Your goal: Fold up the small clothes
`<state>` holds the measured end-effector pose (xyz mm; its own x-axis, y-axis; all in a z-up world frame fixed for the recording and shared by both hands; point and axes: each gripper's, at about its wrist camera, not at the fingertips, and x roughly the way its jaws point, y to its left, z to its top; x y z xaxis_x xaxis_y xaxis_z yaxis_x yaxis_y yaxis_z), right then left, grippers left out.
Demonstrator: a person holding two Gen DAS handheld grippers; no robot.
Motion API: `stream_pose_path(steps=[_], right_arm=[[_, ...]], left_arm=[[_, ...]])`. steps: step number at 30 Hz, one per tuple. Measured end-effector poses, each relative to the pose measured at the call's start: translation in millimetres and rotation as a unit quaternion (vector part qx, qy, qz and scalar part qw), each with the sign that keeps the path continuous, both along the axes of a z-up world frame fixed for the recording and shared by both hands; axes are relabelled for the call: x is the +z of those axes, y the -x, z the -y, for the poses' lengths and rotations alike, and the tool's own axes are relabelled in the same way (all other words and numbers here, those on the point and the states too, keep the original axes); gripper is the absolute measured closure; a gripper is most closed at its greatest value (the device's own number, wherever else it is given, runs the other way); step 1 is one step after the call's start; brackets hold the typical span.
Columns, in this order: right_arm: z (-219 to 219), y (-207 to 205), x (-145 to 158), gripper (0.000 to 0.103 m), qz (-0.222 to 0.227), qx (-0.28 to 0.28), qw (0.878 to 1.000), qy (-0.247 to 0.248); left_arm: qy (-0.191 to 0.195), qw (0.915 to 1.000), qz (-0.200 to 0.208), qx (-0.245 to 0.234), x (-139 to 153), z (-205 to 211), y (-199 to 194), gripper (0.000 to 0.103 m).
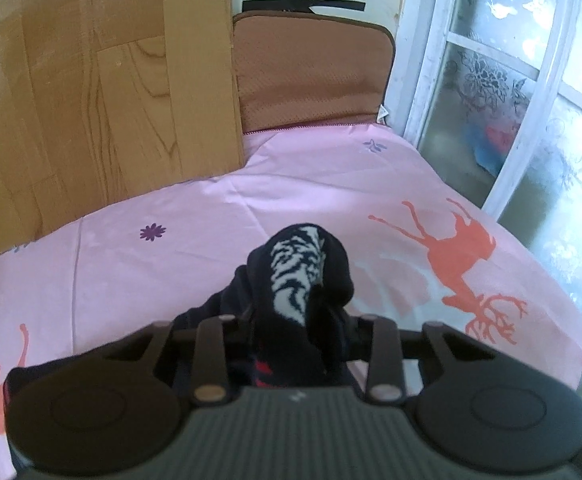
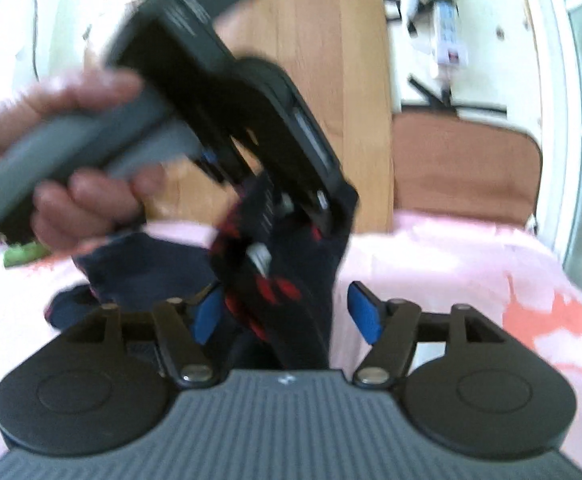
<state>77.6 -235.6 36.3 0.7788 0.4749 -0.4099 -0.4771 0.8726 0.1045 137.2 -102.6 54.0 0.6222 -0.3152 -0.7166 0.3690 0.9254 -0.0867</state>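
Note:
A small dark navy garment (image 1: 291, 292) with a white tiger-stripe patch and red marks hangs bunched in my left gripper (image 1: 297, 334), whose fingers are hidden inside the cloth and shut on it above the pink sheet (image 1: 171, 216). In the right wrist view, the left gripper (image 2: 315, 204) points down from the upper left, held by a hand (image 2: 63, 152), clamping the garment (image 2: 283, 280). My right gripper (image 2: 287, 314) is open, its blue pads (image 2: 365, 316) either side of the hanging cloth. The right wrist view is blurred.
The bed is covered with a pink sheet printed with orange deer (image 1: 459, 256). A wooden board (image 1: 91, 92) and a brown cushion (image 1: 311, 72) stand at the head. A white-framed window (image 1: 531, 100) is on the right. A small green object (image 2: 23, 258) lies at the left.

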Motion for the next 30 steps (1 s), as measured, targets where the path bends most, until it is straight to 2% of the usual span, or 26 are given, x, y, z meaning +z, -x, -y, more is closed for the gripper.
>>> stream_pose_path(steps=[5, 6, 7, 8, 10, 14, 22, 30], right_arm=[[0, -7, -8, 0.035, -0.029, -0.003, 1.0, -0.01], [-5, -8, -9, 0.046, -0.029, 0.002, 1.0, -0.01], [-9, -8, -8, 0.072, -0.03, 0.011, 0.999, -0.005], [-20, -15, -9, 0.084, -0.033, 0.019, 0.999, 0.004], [-27, -11, -5, 0.09, -0.026, 0.024, 0.999, 0.013], [-34, 5, 9, 0.091, -0.017, 0.042, 0.999, -0.004], [-72, 10, 33, 0.092, 0.004, 0.101, 0.995, -0.017], [-124, 8, 31, 0.092, -0.009, 0.164, 0.986, -0.006]], left_arm=[[0.024, 0.9997, -0.002, 0.006, 3, -13, 3, 0.073], [0.027, 0.9996, -0.002, 0.007, 4, -15, 4, 0.073], [0.03, 0.9995, -0.001, 0.007, 5, -19, 5, 0.073], [0.035, 0.9994, -0.001, 0.008, 6, -22, 6, 0.073], [0.046, 0.9988, -0.003, 0.014, 8, -31, 8, 0.073], [0.064, 0.9976, 0.002, 0.026, 14, -50, 14, 0.073], [0.095, 0.9936, 0.018, 0.06, 31, -100, 29, 0.073], [0.14, 0.9826, 0.005, 0.122, 19, -169, 31, 0.072]])
